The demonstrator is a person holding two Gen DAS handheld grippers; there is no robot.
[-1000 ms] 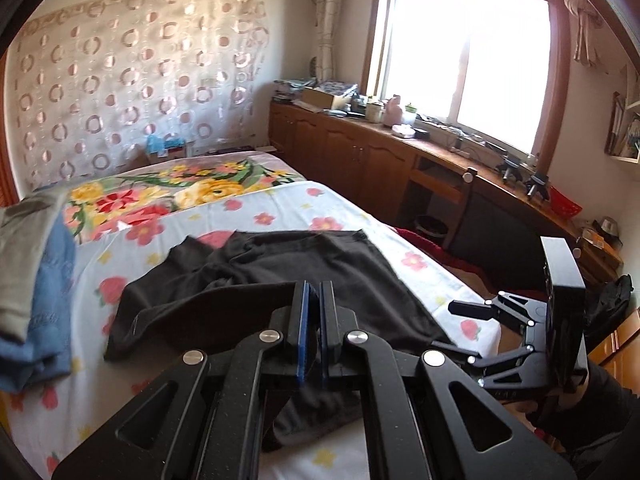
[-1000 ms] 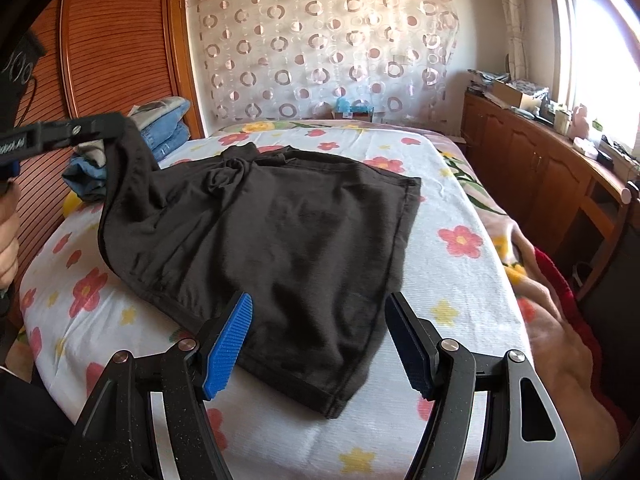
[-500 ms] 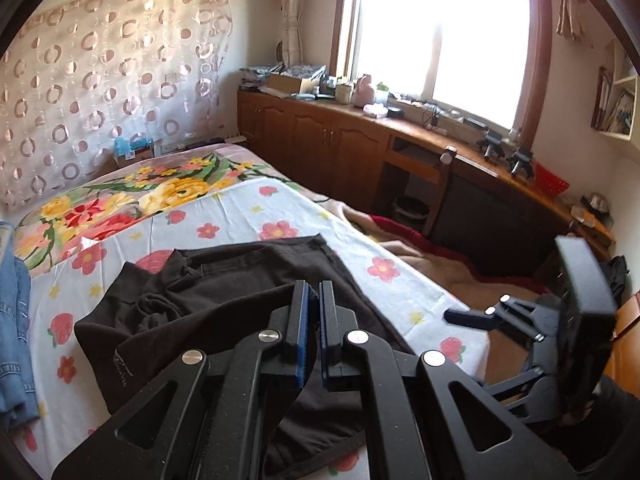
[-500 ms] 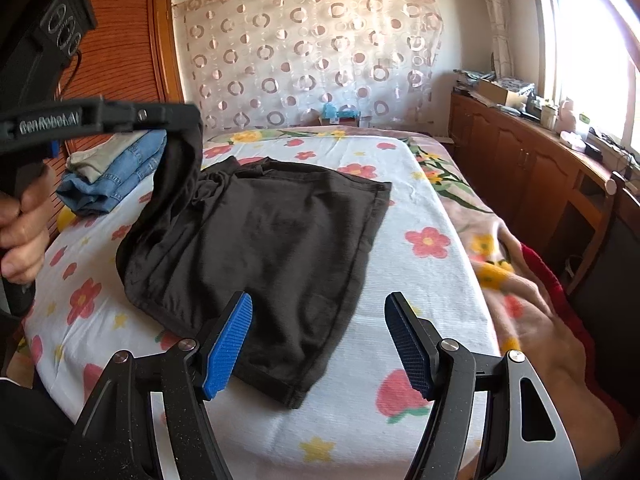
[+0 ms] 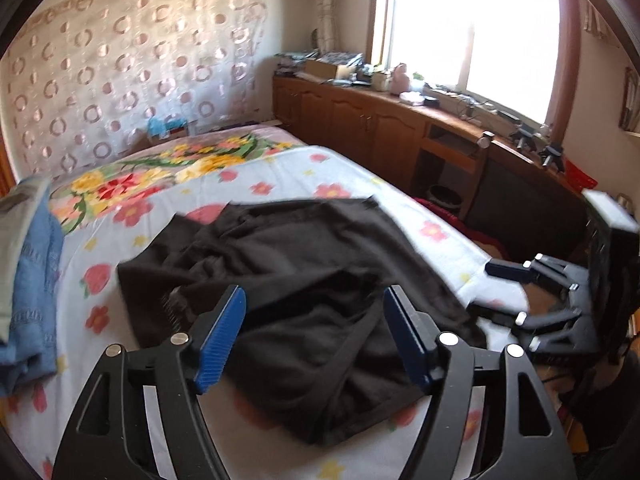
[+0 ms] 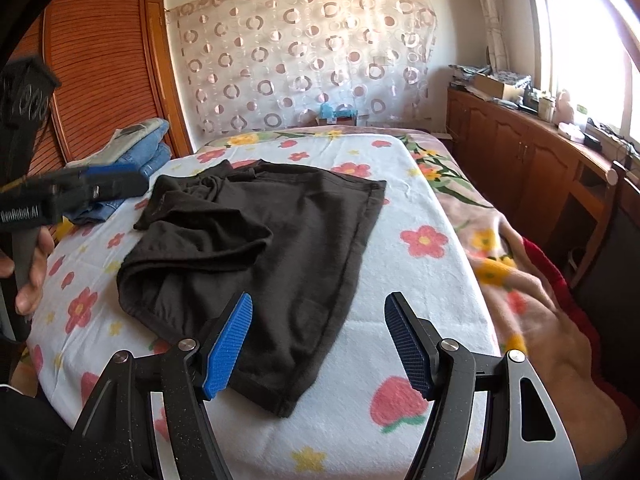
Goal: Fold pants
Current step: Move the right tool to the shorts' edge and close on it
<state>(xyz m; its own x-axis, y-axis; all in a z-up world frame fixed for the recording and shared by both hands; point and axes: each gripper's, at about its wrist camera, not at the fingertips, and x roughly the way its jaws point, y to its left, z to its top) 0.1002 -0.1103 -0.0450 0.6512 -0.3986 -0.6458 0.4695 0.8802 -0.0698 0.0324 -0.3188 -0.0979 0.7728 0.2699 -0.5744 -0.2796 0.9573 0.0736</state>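
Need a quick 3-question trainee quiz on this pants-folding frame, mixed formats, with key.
1. True or false: the left tongs grip the black pants.
2. The pants lie on: A) a desk B) the floral bed sheet C) the floor.
3. What is stacked at the bed's far left corner?

Key: 1. False; those tongs are opening, the cloth below them and not pinched. 2. B. 3. Folded blue jeans.

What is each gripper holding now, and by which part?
Nothing: the left gripper is opening, the right gripper closing, both clear of the black pants.
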